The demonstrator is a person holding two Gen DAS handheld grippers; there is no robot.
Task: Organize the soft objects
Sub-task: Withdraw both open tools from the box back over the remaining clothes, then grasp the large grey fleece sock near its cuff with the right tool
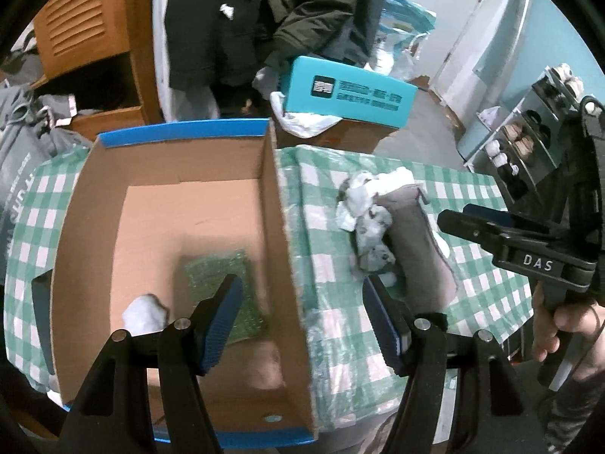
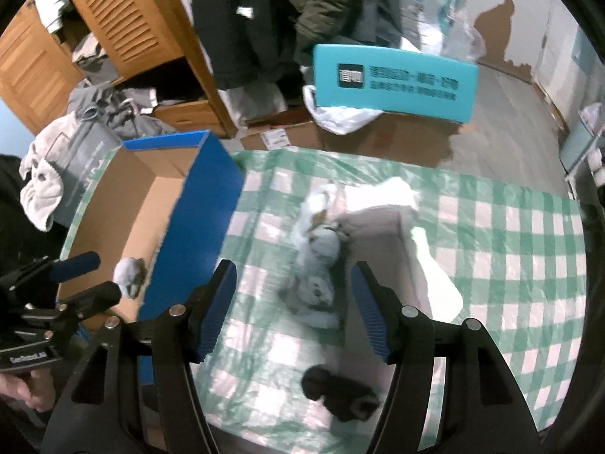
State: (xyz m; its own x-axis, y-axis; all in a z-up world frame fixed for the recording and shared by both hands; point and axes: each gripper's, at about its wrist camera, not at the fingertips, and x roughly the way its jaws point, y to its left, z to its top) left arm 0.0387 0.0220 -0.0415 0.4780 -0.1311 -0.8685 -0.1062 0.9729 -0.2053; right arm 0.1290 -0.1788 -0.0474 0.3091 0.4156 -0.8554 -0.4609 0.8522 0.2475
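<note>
An open cardboard box [image 1: 272, 196] with blue edges stands on the left of the checked table; it also shows in the right wrist view [image 2: 211, 204]. Inside lie a green sponge [image 1: 223, 276] and a small white fluffy toy [image 1: 145, 312], which the right wrist view also shows [image 2: 130, 272]. My left gripper [image 1: 302, 321] is open and empty over the box's right wall. On the cloth lie a white-grey plush [image 2: 317, 261], also in the left wrist view [image 1: 366, 212], a grey pouch [image 2: 382, 242] and a dark soft item [image 2: 340, 389]. My right gripper [image 2: 293, 310] is open above the plush.
The green-checked tablecloth [image 2: 510, 249] covers the table. Behind it stand a teal box [image 2: 393, 83], cardboard [image 2: 378, 136], hanging dark clothes [image 2: 302, 7] and a wooden cabinet [image 2: 124, 26]. A shelf with small figures [image 1: 529, 140] stands at the right.
</note>
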